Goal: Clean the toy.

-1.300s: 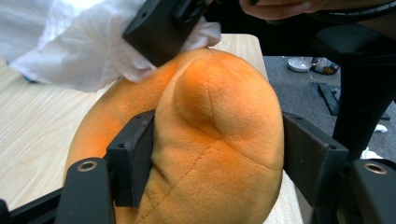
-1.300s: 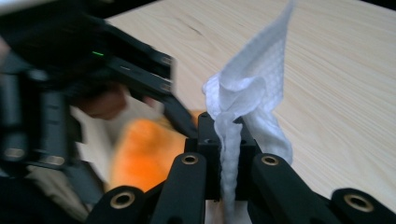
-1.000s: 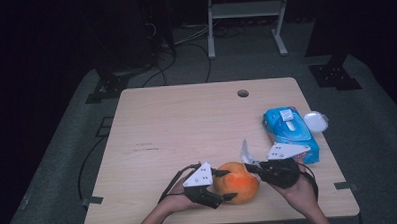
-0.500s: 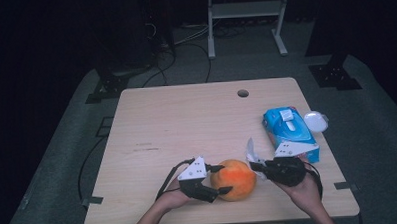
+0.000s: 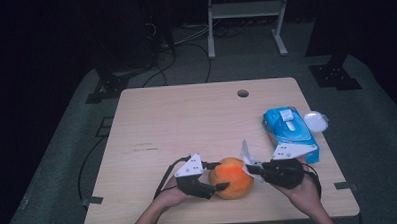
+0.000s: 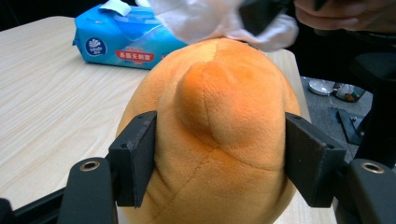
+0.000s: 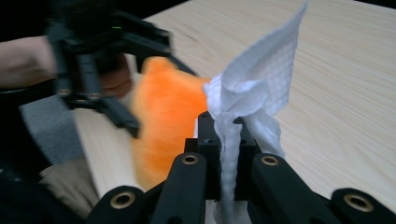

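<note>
An orange plush fruit point(image 5: 232, 177) rests near the table's front edge. My left gripper point(image 5: 218, 177) is shut on it from the left; in the left gripper view its two black pads point(image 6: 135, 157) press both sides of the plush fruit point(image 6: 212, 135). My right gripper point(image 5: 251, 168) comes in from the right, shut on a crumpled white wipe point(image 5: 248, 159). That wipe point(image 7: 254, 100) stands up between the right gripper's jaws point(image 7: 227, 140) and touches the top right of the plush fruit point(image 7: 163, 121). The wipe point(image 6: 219, 21) shows over the fruit's top in the left gripper view.
A blue pack of wet wipes point(image 5: 289, 131) lies at the table's right side, with a small white lid-like object point(image 5: 316, 121) beside it at the edge. A cable hole point(image 5: 243, 93) sits near the far edge. The wooden table point(image 5: 187, 122) is bare across its left and middle.
The right gripper with the wipe has shifted slightly left onto the plush fruit. The left gripper has kept its hold with little movement.
</note>
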